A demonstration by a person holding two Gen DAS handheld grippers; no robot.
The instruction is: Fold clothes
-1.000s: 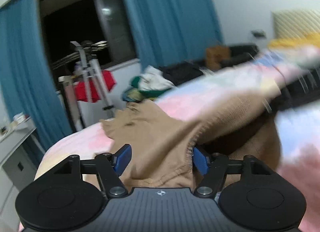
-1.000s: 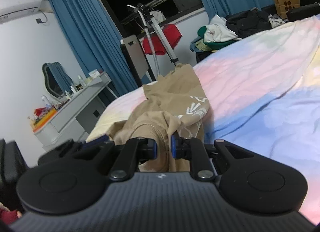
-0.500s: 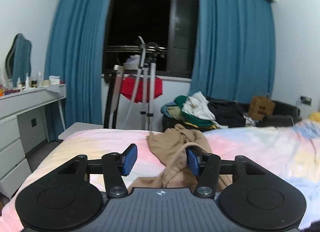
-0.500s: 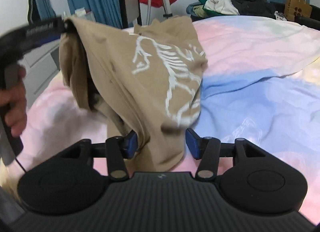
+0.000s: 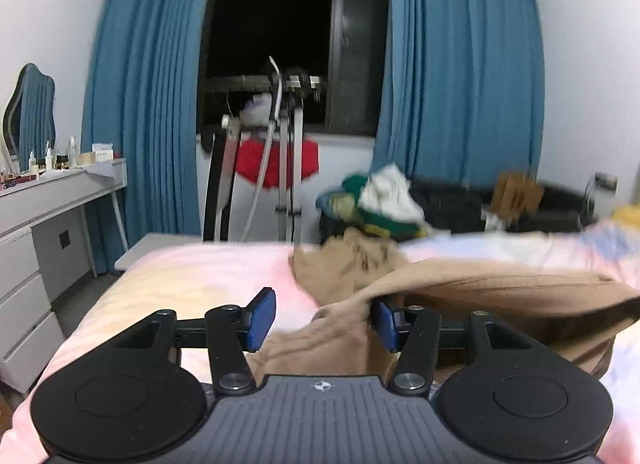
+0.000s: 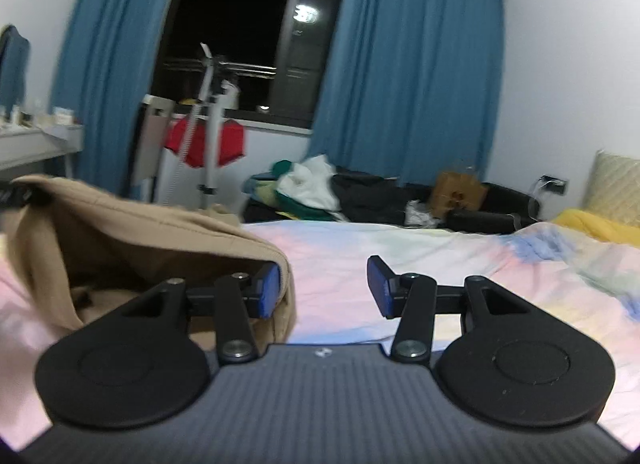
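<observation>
Dark night window [image 5: 276, 36] at upper centre, long blue curtains [image 5: 144, 104] hanging either side. White walls [image 6: 568, 76]. Grey dressing table with drawers [image 5: 36, 232] at left, wavy-edged mirror [image 5: 28, 112] above it. Black sofa [image 6: 472, 208] at right, pastel tie-dye bedspread [image 6: 420, 260] across the lower frame.

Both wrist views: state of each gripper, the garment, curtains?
left gripper: open, tan cloth draped over its right finger, not clamped
right gripper: open, left finger hooked inside the hem
tan garment: unfolded, partly lifted off the bedspread
blue curtains: drawn apart, window dark
clothes pile: unfolded heap behind the bed
</observation>
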